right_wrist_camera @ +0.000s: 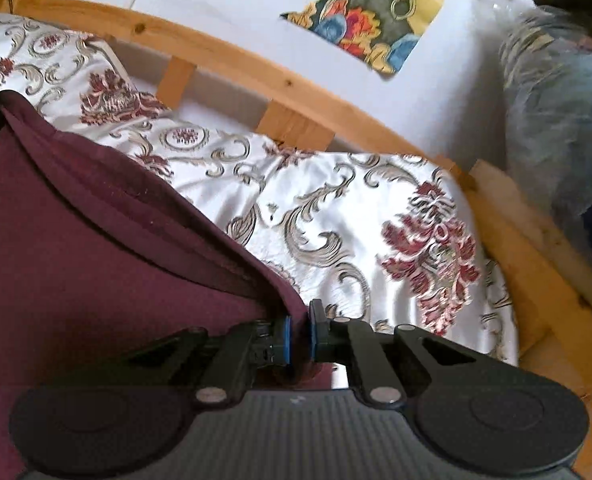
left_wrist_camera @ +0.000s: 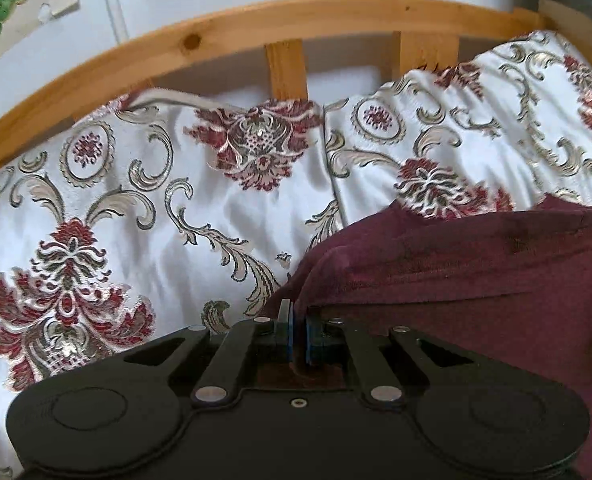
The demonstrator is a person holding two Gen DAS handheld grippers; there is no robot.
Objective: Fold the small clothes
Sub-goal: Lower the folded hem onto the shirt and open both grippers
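Left tongs (left_wrist_camera: 298,322) pinched tight on maroon garment (left_wrist_camera: 475,272), right tongs (right_wrist_camera: 299,330) clamped on its edge too, over patterned bedspread (left_wrist_camera: 136,208).

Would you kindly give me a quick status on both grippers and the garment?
Left gripper shut on maroon garment. Right gripper shut on its edge too. Garment spread between them over patterned bedspread. Nothing in the way.
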